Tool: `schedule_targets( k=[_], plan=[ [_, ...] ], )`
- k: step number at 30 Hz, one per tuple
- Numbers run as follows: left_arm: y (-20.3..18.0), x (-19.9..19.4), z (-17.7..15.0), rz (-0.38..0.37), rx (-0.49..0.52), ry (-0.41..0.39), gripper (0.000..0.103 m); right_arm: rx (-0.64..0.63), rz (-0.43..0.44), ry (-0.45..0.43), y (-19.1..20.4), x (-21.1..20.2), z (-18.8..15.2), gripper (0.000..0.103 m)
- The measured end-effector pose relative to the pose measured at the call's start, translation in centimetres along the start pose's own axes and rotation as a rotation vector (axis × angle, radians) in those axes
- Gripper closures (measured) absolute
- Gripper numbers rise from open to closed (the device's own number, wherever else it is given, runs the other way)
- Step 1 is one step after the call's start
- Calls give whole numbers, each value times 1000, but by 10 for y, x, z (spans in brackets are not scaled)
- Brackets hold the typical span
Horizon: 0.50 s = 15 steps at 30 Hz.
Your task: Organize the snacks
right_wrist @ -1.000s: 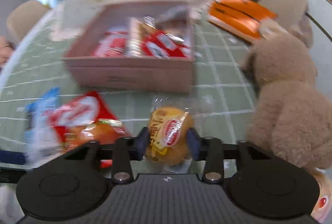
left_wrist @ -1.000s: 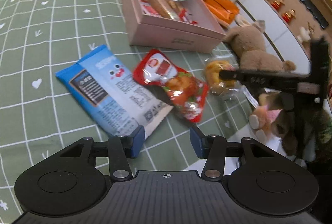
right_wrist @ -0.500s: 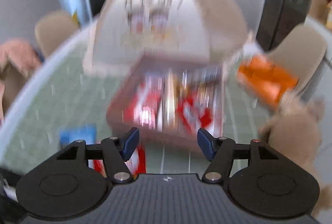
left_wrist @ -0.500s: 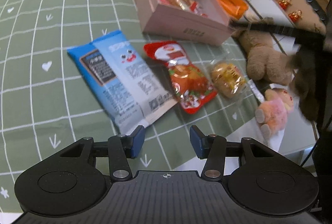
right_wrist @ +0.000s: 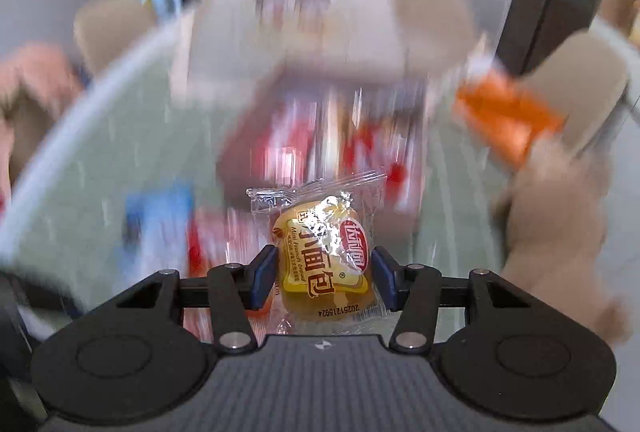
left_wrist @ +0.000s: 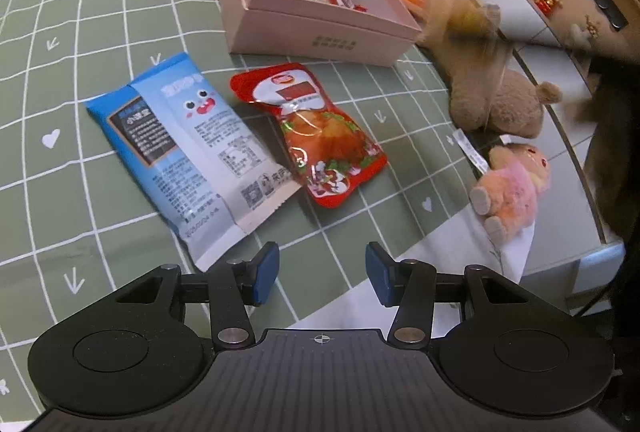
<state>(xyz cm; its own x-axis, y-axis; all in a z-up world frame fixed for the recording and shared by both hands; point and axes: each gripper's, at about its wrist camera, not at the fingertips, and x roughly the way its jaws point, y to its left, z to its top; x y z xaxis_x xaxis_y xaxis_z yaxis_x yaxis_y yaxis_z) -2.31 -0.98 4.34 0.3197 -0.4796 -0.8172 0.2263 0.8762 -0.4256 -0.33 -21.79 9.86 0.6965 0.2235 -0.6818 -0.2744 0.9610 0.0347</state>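
Yellow bread packet (right_wrist: 326, 260), gone from the counter (left_wrist: 80, 167), is now travelling clamped in the right gripper (right_wrist: 324, 278), seemingly toward the blurred pink box (left_wrist: 320, 35); left gripper (left_wrist: 322, 274) is idling, fingers apart.

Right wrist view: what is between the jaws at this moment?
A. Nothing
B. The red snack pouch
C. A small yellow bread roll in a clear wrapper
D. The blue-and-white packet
C. The right gripper has its jaws closed against the sides of the wrapped bread roll, while the red pouch and the blue packet lie on the green tablecloth in the left wrist view.
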Motion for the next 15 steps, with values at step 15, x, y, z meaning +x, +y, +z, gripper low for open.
schedule_targets(
  k=[15],
  plan=[
    [51, -24, 1, 79, -185, -93, 51, 69, 88, 25, 20, 61, 13, 35]
  ],
)
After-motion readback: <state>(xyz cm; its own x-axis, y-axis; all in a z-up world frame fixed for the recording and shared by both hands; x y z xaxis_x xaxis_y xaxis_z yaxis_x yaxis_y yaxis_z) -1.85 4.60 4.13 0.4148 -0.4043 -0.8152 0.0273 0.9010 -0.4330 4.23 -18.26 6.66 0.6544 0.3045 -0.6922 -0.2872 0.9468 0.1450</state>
